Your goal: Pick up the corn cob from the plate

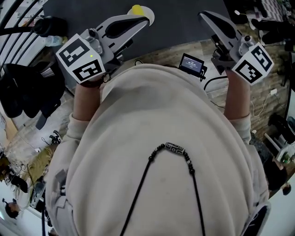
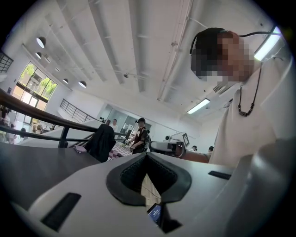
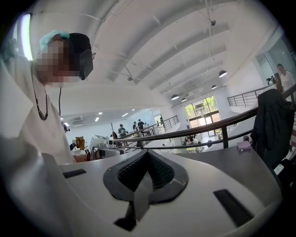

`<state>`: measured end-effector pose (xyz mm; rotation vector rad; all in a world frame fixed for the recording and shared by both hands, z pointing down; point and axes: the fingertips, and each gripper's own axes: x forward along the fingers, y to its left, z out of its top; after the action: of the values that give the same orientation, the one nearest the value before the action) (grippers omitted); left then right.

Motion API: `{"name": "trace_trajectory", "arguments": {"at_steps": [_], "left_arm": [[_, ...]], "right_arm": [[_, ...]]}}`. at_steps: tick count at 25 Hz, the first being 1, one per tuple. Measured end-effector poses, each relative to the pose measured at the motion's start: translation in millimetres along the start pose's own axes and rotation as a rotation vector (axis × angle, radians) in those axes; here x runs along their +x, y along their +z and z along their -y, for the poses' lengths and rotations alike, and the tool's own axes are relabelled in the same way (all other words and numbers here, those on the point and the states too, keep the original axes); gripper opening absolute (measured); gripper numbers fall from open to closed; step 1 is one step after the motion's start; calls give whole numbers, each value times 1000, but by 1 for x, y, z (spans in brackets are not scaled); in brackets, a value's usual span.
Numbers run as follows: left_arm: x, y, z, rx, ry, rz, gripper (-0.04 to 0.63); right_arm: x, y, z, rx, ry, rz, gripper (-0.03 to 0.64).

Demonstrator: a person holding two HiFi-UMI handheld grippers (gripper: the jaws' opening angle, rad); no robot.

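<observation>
Grip status: my left gripper (image 2: 147, 156) has its jaws closed. The ribbed black pads (image 2: 162, 176) meet at a point with nothing between them. A wedge-shaped gap behind them shows wood-grain floor (image 2: 148, 190) and a small screen (image 2: 155, 213). My right gripper (image 3: 147, 153) also has its jaws together and empty, with smooth white shell around matte black pads. Both reach toward a flat dark grey table (image 1: 184, 23). Corn cob (image 1: 137, 9): a small rounded yellow shape at the left gripper's tip in the head view; I cannot tell if they touch. My cream sweatshirt (image 1: 161, 120) carries a beaded black cord (image 1: 175, 148).
</observation>
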<state>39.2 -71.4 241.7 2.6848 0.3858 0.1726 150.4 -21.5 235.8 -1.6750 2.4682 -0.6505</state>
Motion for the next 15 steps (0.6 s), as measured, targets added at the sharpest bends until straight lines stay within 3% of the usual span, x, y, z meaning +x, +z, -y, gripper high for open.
{"name": "trace_trajectory", "arguments": {"at_steps": [11, 15], "left_arm": [[2, 2, -2, -17, 12, -25, 1], [9, 3, -4, -36, -75, -44, 2]], "right_arm": [[10, 6, 9, 35, 25, -12, 14], [-2, 9, 8, 40, -84, -3, 14]]}}
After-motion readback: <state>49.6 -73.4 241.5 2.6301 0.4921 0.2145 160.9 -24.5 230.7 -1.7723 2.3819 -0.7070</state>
